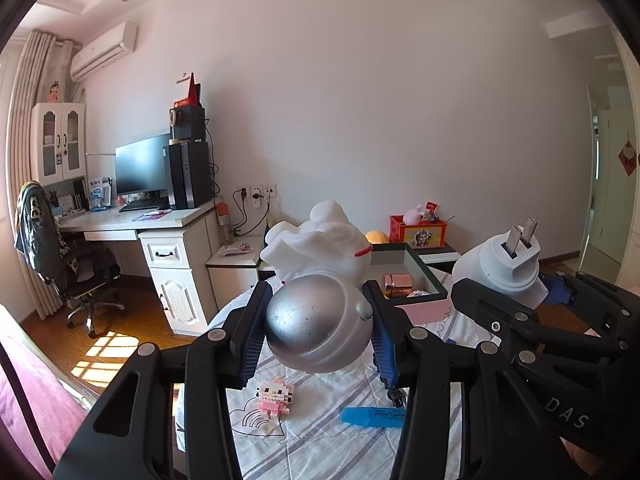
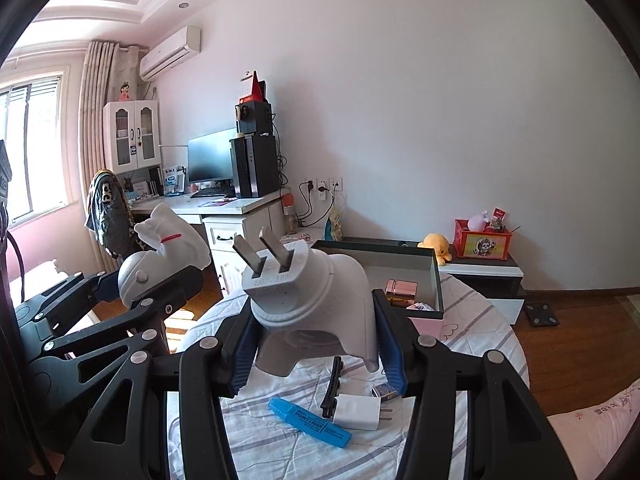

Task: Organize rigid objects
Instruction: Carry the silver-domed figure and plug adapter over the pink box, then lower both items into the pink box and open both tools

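Mid-carry, both loads aloft over table. My left tongs (image 1: pixel 316 320) clamped on astronaut figure (image 1: pixel 320 288); right tongs (image 2: pixel 316 340) clamped on white plug-in device (image 2: pixel 308 304). Next, I judge: carry to open box (image 2: pixel 438 280), lower inside clear of rim, release.

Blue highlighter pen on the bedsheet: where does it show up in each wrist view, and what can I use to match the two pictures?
Left wrist view: the blue highlighter pen lies low, right of centre, partly hidden behind a finger of the left gripper.
Right wrist view: it lies low, near centre, fully visible, beside a white charger.
Shared landmark: the open dark-walled box at the far end of the sheet.
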`<state>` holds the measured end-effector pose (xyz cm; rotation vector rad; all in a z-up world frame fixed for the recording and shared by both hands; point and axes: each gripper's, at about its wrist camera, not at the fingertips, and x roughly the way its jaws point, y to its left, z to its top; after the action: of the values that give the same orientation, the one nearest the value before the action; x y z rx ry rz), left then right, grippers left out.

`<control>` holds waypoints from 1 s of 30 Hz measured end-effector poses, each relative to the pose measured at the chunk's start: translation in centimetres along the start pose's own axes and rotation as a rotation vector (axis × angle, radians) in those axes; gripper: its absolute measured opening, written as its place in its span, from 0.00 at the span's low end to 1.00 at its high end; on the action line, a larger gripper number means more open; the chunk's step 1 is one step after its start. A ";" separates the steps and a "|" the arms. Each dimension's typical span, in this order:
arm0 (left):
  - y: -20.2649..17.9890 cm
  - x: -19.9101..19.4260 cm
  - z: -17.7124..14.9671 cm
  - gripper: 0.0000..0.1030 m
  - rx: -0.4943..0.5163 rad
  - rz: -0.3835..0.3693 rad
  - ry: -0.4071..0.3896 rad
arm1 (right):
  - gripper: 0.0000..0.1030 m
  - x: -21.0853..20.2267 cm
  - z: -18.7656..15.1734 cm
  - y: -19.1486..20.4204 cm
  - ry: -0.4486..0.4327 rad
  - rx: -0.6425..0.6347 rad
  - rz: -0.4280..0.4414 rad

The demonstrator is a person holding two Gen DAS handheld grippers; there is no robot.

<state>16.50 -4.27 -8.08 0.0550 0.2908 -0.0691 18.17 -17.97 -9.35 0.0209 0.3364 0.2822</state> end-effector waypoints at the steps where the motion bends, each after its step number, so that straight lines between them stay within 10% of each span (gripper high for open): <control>1: 0.0 -0.2 0.1 0.46 0.002 0.002 -0.002 | 0.52 -0.3 0.1 0.0 -0.006 -0.001 -0.001; 16: -0.4 3.7 0.4 0.46 0.028 0.007 0.049 | 0.52 2.7 0.3 -1.1 0.023 0.006 0.011; 30: -0.1 22.1 3.1 0.46 0.059 -0.033 0.240 | 0.52 17.7 3.6 -6.8 0.166 0.022 0.022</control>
<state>38.51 -5.90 -11.45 0.1179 0.5294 -0.1045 37.26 -19.54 -12.12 0.0229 0.5042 0.3024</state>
